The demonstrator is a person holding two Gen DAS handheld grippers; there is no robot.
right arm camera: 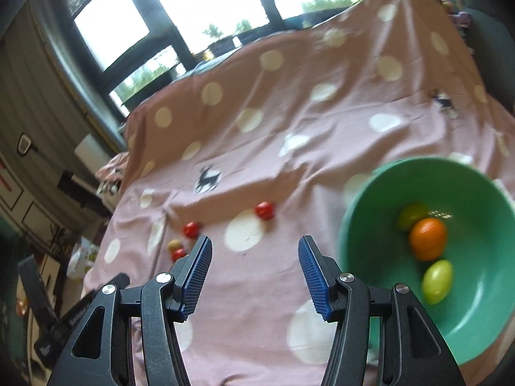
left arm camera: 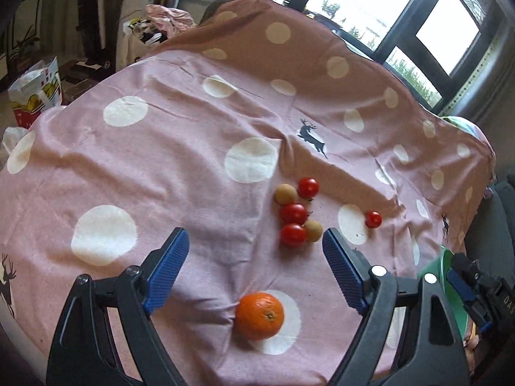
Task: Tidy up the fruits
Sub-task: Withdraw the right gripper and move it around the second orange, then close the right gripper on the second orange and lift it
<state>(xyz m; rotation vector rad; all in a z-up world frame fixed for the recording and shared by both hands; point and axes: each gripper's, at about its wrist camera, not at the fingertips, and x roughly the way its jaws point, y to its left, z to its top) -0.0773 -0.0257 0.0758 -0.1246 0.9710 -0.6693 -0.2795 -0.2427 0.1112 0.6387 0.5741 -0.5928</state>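
Observation:
In the left wrist view my left gripper (left arm camera: 256,241) is open and empty above the pink dotted cloth (left arm camera: 161,160). An orange (left arm camera: 259,316) lies on the cloth between and below its fingers. A cluster of red tomatoes (left arm camera: 293,214) and two tan round fruits (left arm camera: 285,194) lies just beyond, with one tomato (left arm camera: 373,219) apart to the right. In the right wrist view my right gripper (right arm camera: 254,247) is open and empty. A green bowl (right arm camera: 476,321) to its right holds an orange (right arm camera: 427,238) and two yellow-green fruits (right arm camera: 437,281). Tomatoes (right arm camera: 264,210) lie ahead of it.
The cloth rises over something at the back, below dark-framed windows (left arm camera: 418,16). The bowl's rim (left arm camera: 445,262) and the right gripper (left arm camera: 476,289) show at the right edge of the left wrist view. Bags and clutter (left arm camera: 35,90) stand on the floor to the left.

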